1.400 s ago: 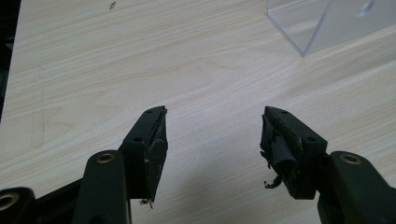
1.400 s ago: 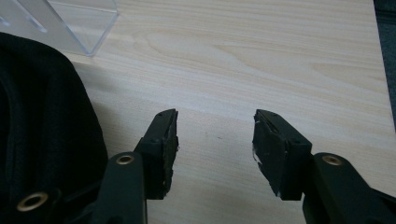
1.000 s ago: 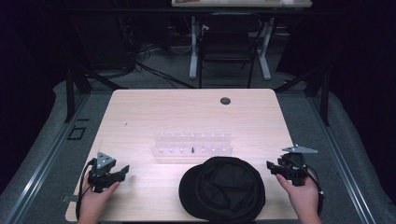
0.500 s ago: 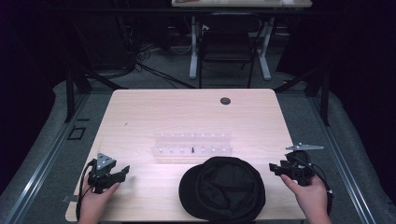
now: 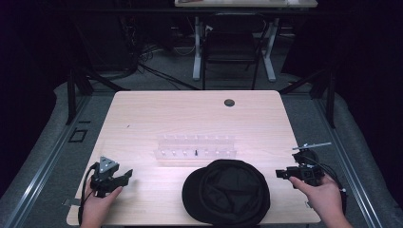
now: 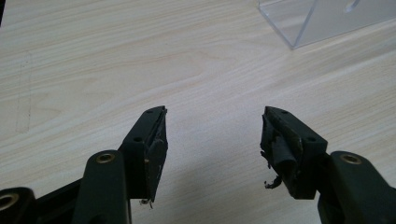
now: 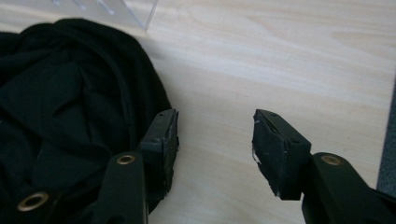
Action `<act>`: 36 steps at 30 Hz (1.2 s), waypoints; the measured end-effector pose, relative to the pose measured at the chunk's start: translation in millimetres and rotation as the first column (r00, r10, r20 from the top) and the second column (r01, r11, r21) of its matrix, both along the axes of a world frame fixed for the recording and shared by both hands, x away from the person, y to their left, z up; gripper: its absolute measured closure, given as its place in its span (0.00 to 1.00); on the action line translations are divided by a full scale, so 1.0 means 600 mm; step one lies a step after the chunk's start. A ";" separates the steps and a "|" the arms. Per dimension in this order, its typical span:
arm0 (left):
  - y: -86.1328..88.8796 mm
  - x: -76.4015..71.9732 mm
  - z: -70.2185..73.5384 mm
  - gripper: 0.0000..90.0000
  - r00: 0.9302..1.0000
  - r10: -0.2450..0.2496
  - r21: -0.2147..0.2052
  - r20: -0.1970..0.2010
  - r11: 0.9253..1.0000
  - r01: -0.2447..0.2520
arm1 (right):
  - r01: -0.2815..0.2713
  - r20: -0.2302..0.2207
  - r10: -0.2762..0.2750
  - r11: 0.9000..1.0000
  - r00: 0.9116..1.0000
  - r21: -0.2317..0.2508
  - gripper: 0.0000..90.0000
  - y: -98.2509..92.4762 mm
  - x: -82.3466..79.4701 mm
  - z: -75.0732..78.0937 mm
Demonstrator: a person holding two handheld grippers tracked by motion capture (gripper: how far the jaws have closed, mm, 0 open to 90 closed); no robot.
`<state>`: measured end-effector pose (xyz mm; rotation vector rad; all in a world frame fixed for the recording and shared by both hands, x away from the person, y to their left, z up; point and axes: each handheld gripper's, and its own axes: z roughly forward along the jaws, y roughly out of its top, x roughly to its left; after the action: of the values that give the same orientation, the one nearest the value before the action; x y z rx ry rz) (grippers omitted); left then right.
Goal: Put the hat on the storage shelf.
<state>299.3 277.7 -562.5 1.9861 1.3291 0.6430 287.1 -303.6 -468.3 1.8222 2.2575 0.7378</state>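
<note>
High view: we are holding both claws low over the near edge of the tabletop (image 5: 142,114), flanking a black cap (image 5: 226,191) lying at near centre, just in front of a clear acrylic rack (image 5: 196,147). Right claw (image 7: 215,140) is gaping wide, empty, its inner jaw just beside the cap's edge, likely because we are lining up a pinch on the fabric. Left claw (image 6: 212,135) is also standing wide and empty over bare wood, well apart from the cap, probably waiting to steady it.
</note>
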 end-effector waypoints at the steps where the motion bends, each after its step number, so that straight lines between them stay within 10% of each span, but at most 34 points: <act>1: 0.000 0.000 0.000 0.46 1.000 0.002 -0.001 0.000 1.000 -0.002 | 0.001 -0.014 -0.001 1.000 1.000 0.003 0.57 0.003 0.000 -0.001; 36: -0.003 0.001 -0.001 0.46 1.000 -0.008 0.006 -0.001 1.000 0.008 | -0.009 -0.235 0.030 0.996 0.972 0.091 0.74 0.047 0.016 -0.065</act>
<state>299.7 275.7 -562.8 1.9956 1.3207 0.6431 296.4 -275.6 -507.0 2.0301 2.4258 0.6663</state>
